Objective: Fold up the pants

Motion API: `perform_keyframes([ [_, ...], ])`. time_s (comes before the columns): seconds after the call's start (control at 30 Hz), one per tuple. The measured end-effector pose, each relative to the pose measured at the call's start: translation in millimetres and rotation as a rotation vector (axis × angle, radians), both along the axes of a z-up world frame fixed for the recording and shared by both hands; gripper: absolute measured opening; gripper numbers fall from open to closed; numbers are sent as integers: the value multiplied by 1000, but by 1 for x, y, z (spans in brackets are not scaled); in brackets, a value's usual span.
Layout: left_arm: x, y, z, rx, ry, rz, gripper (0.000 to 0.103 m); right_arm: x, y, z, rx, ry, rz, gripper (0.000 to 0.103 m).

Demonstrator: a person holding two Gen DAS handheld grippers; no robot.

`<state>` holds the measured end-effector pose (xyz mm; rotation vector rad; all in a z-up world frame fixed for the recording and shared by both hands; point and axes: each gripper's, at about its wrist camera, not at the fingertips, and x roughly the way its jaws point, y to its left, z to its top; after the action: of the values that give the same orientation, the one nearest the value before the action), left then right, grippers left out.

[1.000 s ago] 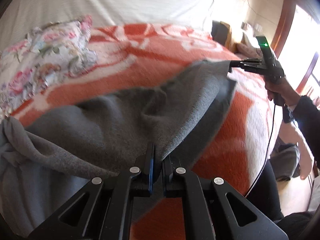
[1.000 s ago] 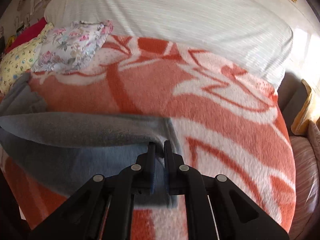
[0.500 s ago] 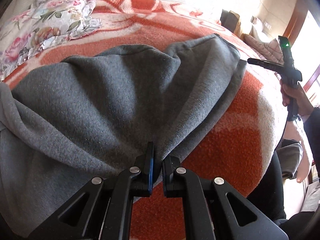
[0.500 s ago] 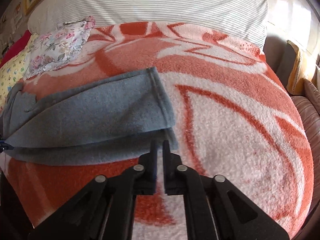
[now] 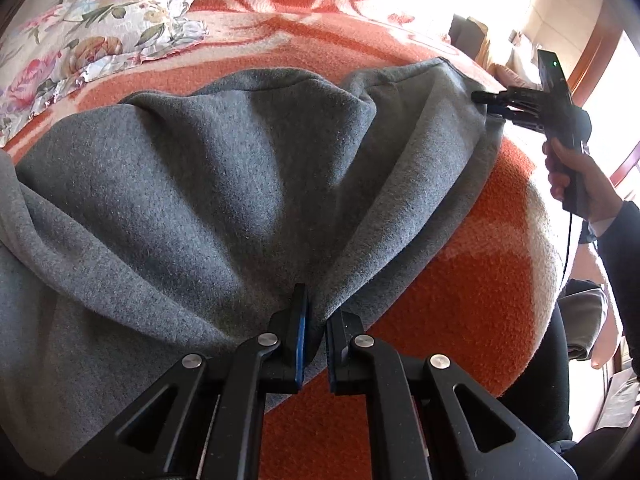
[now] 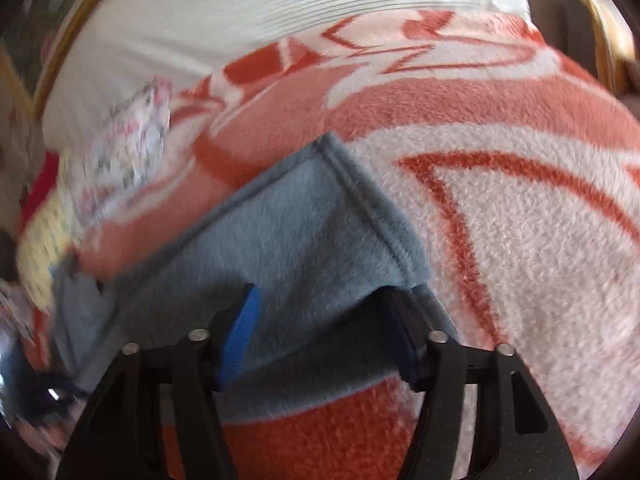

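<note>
Grey fleece pants [image 5: 208,184] lie soft and limp on the bed's orange blanket [image 5: 472,280]; the stitched hem offers firmest purchase. Left gripper [image 5: 316,344] pinches a fold; right gripper [image 6: 320,320] is opening, fabric loose between its jaws.

Both wrist views look steeply down, close over pants [image 5: 224,184]

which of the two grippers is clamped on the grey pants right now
The left gripper: its pads pinch the grey pants. The right gripper stands apart, jaws opening around the hem.

Left gripper [image 5: 316,344]: black fingers, blue pads, silver screws
Right gripper [image 5: 486,106]: black, green light
Sleeve [image 5: 622,240]: dark
</note>
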<state>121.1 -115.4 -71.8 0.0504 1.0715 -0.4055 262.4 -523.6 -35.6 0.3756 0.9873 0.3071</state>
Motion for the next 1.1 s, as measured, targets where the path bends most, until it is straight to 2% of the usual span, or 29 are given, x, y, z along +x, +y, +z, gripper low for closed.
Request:
perform_keyframes([
  [0.03,0,0,1,1,-4,-3,7,3,-4,-1,11,2,-38,4],
  [0.1,-3,-1,8,9,-22,-6,7,0,-6,2,35,-8,-58,4],
  [0.2,-12,-3,25,19,-78,-21,7,-16,-1,24,-31,-69,-51,4],
  [0.27,-15,-6,26,35,-87,-34,7,-33,-4,39,-57,-105,-68,4],
  [0.33,-11,-8,13,53,-55,-37,7,-31,-8,28,-45,-22,-54,4],
  [0.4,-8,-2,3,38,-23,-18,13,-23,-4,10,-116,72,-40,11],
  [0.47,-10,8,8,-13,-22,12,18,-29,1,9,-154,79,-55,16],
  [0.5,-13,16,14,-39,-29,32,26,-35,6,16,-176,65,-58,31],
  [0.53,-15,23,20,-53,-40,52,31,-39,10,23,-202,44,-60,53],
  [0.57,-17,31,26,-56,-55,75,43,-45,15,31,-226,14,-67,62],
  [0.6,-20,41,32,-56,-73,103,45,-49,17,36,-240,-8,-72,69],
  [0.67,-22,63,42,-70,-95,152,45,-60,34,53,-263,-64,-70,69],
  [0.73,-23,91,52,-84,-114,216,46,-67,50,61,-235,-91,-39,69],
  [0.93,-14,189,75,-120,-146,420,51,-77,155,77,-121,-138,200,69],
  [1.07,-3,247,91,-91,-186,518,52,-78,225,79,-79,-153,348,69],
  [1.1,2,262,96,-85,-197,536,56,-78,247,78,-64,-152,395,69],
])
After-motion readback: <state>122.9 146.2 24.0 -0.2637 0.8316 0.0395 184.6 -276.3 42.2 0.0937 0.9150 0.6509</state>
